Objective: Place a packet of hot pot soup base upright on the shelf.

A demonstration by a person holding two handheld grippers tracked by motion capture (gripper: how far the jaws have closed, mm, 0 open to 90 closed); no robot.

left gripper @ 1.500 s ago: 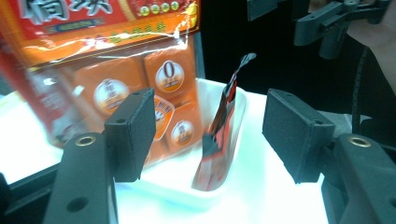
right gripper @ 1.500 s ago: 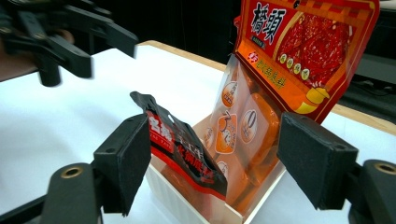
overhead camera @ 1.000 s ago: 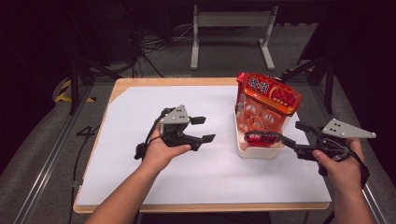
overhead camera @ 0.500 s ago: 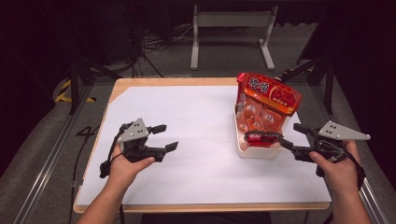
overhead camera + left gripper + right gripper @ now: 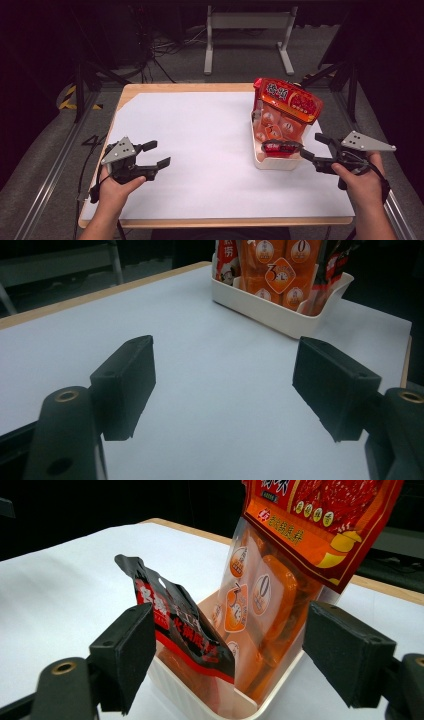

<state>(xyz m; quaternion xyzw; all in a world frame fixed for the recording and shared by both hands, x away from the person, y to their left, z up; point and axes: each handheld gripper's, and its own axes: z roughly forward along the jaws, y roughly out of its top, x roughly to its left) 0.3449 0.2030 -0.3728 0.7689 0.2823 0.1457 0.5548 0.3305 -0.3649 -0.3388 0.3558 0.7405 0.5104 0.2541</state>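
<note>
A white plastic tray (image 5: 275, 162) holding a tall orange-red snack bag (image 5: 285, 112) and a smaller black-red pouch (image 5: 182, 625) stands at the surface's right, both grippers' fingers released and empty, right gripper (image 5: 312, 148) just beside it, probably about to grasp the pouch.

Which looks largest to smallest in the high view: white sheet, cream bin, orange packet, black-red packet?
1. White sheet
2. Cream bin and orange packet: look alike, unranked since the packet hides much of the bin
3. Black-red packet

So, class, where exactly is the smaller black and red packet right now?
The black and red packet leans in the white tray at the table's right, before the big orange bag.
</note>
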